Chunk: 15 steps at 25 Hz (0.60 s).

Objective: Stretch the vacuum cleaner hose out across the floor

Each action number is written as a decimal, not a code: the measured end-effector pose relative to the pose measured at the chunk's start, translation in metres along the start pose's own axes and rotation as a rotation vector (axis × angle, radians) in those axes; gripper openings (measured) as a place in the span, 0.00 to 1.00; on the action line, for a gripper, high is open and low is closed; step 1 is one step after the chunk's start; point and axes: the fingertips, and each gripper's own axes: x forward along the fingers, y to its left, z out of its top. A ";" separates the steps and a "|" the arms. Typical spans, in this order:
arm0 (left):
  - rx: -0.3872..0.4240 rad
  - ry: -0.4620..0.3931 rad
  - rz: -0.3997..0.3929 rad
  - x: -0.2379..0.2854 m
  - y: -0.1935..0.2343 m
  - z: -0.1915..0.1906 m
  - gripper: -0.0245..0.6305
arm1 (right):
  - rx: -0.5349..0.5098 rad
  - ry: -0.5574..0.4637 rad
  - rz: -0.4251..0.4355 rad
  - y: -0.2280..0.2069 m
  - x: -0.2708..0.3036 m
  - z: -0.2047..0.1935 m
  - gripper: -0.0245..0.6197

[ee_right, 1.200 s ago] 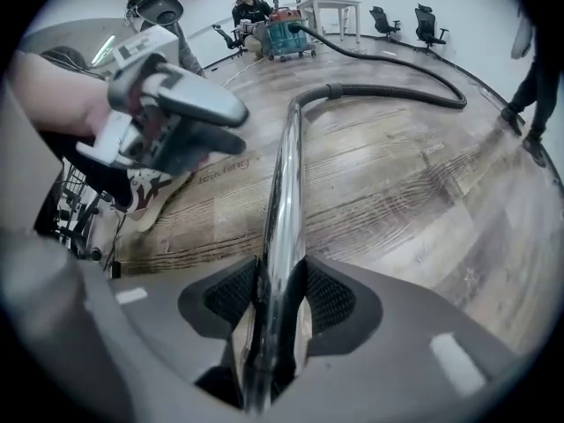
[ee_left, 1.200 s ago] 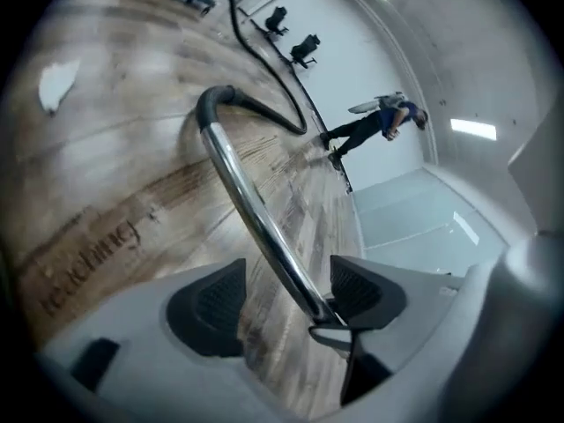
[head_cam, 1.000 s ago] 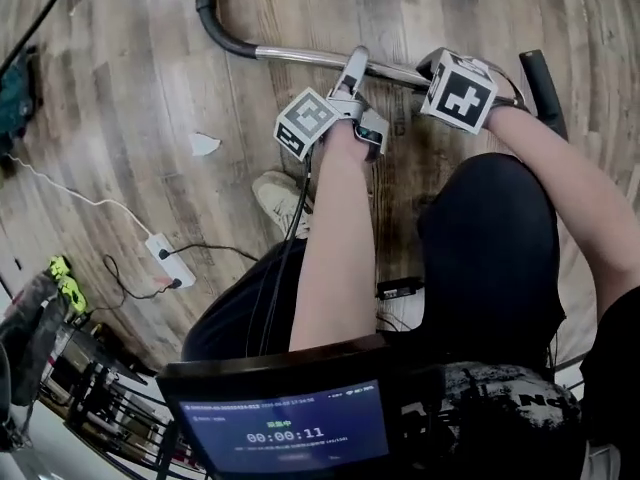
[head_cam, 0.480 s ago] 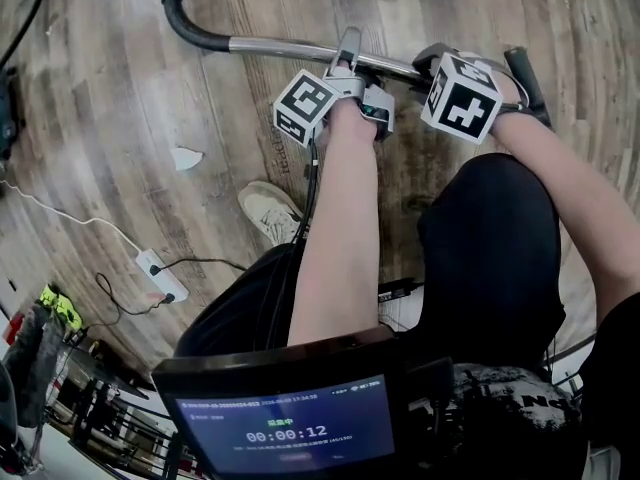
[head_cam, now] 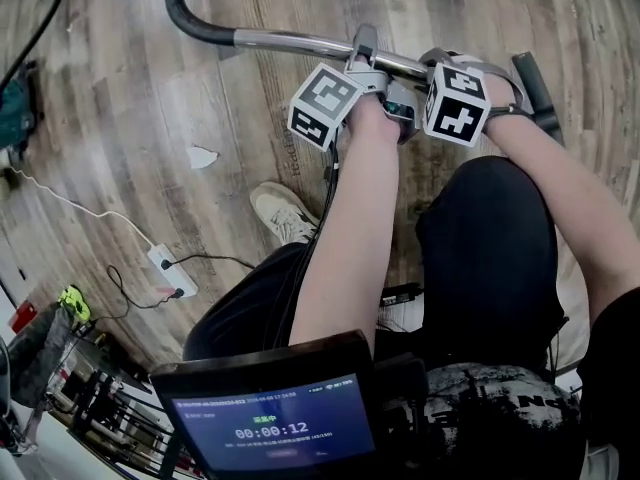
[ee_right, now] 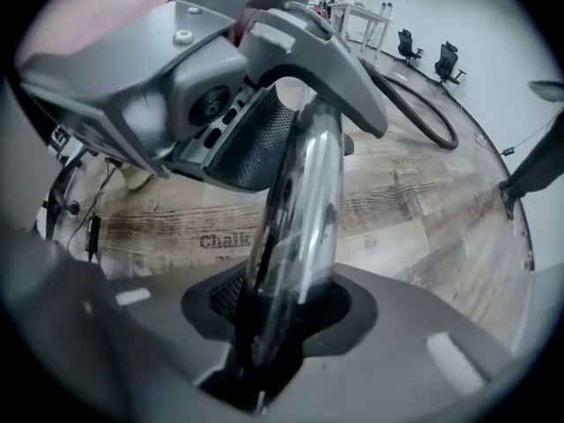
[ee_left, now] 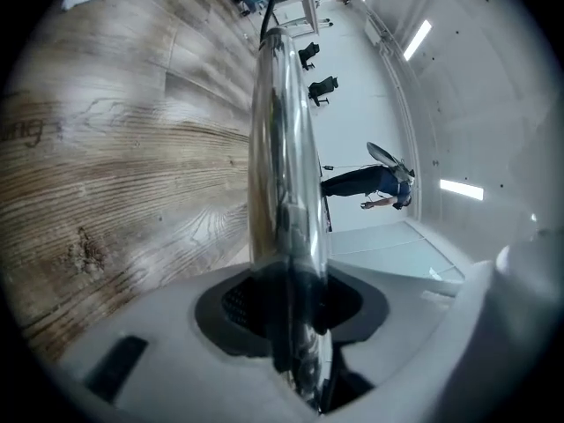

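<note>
The vacuum's chrome tube (head_cam: pixel 290 40) lies across the wooden floor at the top of the head view. It joins the black hose (head_cam: pixel 183 13) at the left and a black handle (head_cam: pixel 530 78) at the right. My left gripper (head_cam: pixel 363 56) grips the tube at mid-length. Its jaws have just been closing, and the tube (ee_left: pixel 282 174) is now pinched between them. My right gripper (head_cam: pixel 437 66) holds the same tube (ee_right: pixel 300 210) just to the right of the left gripper (ee_right: pixel 264 86). Its jaws have also just been closing, onto the tube. The hose (ee_right: pixel 423 113) curves away over the floor beyond.
A white power strip (head_cam: pixel 170 271) with cables lies on the floor at the left. A paper scrap (head_cam: pixel 203 156) is nearer the tube. The person's shoe (head_cam: pixel 285 213) and legs are below the grippers. A screen (head_cam: pixel 275 430) sits at the bottom edge. Office chairs (ee_right: pixel 427 55) stand far off.
The left gripper's jaws have closed on the chrome tube, and the gripper has moved a little right and up with it. The right gripper has kept nearly still on the tube.
</note>
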 end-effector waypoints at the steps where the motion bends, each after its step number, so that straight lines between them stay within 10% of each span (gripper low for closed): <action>1: 0.020 -0.003 0.004 -0.001 -0.004 0.001 0.23 | 0.004 -0.019 0.012 0.001 -0.002 0.003 0.26; 10: 0.175 -0.098 -0.030 -0.016 -0.025 0.098 0.28 | 0.048 -0.072 0.089 0.017 -0.018 -0.004 0.26; 15: 0.101 -0.090 -0.115 -0.019 -0.043 0.088 0.22 | 0.067 -0.058 0.041 0.013 -0.021 -0.016 0.25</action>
